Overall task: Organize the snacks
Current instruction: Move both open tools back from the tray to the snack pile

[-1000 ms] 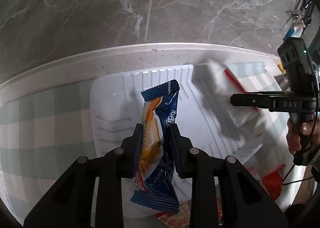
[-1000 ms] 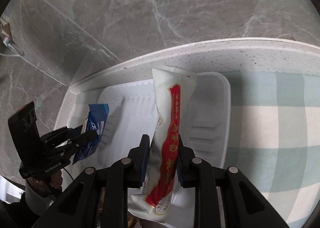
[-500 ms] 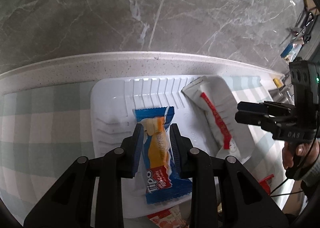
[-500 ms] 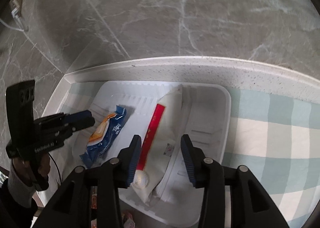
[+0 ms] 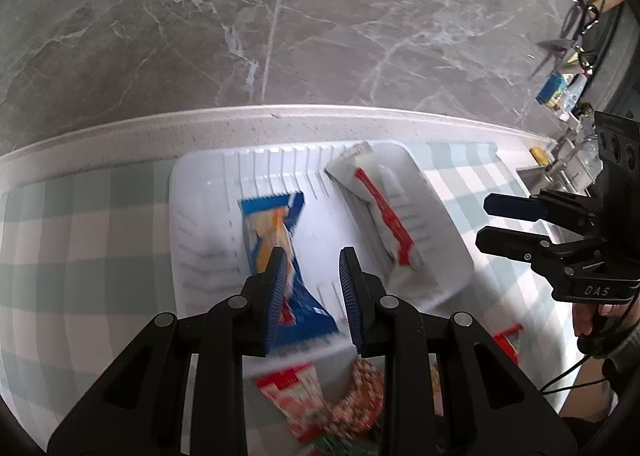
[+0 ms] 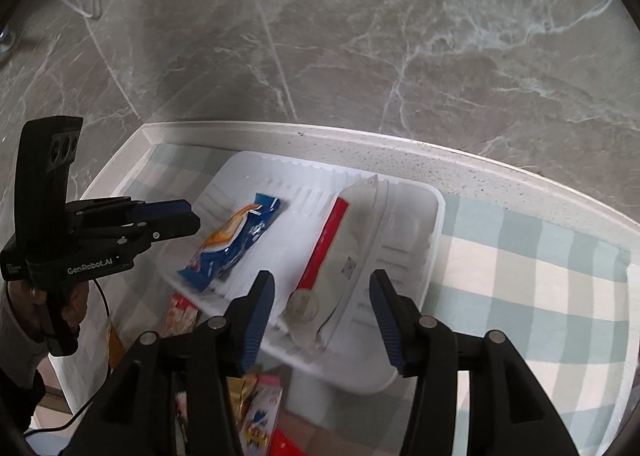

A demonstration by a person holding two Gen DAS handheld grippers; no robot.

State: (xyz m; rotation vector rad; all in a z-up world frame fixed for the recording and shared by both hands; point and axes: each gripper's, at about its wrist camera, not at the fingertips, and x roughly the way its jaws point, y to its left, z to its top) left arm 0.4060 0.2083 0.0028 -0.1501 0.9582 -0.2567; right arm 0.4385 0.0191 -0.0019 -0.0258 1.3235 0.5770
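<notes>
Two snacks already lie in the tray (image 5: 440, 216); the blue pack (image 5: 276, 240) sits just ahead of your left gripper (image 5: 314, 268), the white pack (image 6: 340, 256) between your right gripper (image 6: 322, 292) fingers; both grippers' fingers stand apart, empty; loose packs (image 5: 320, 392) beneath them remain.

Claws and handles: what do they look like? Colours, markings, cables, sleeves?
Both are black plastic with round silver pivot pins and ribbed blue pads lining the fingers. The left claw unit reads "GenRobot.AI" in white; the right claw unit reads "DAS". Each carries a black upright block with round holes. A thin black cable trails from each handle. The left wrist shows a grey sleeve.
</notes>
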